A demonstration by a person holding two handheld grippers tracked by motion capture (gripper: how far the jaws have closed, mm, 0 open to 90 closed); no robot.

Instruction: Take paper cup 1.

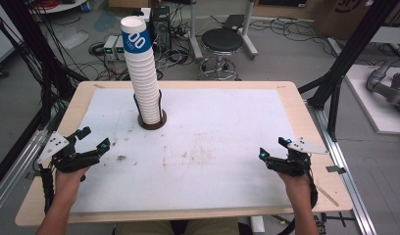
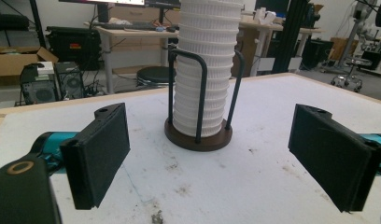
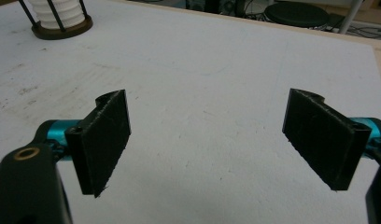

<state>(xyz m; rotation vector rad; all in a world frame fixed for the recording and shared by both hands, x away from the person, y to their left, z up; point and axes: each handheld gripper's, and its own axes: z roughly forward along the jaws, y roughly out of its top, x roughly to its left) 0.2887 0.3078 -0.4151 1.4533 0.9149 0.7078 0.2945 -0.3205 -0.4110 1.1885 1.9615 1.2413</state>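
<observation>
Both the left claw (image 1: pixel 92 138) and the right claw (image 1: pixel 275 147) stand spread and empty, well short of the cup stack (image 1: pixel 141 73). The paper cups look light, thin-walled and crushable. Grip the top cup lightly just below its rim, above the holder (image 2: pixel 198 135).

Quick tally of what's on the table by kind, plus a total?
Stack of paper cups: 1 stack; single cups too tightly nested to count
Cup holder with round brown base: 1
Hand-held gripper: 2, left and right, both open, holding nothing
Total: 4
</observation>
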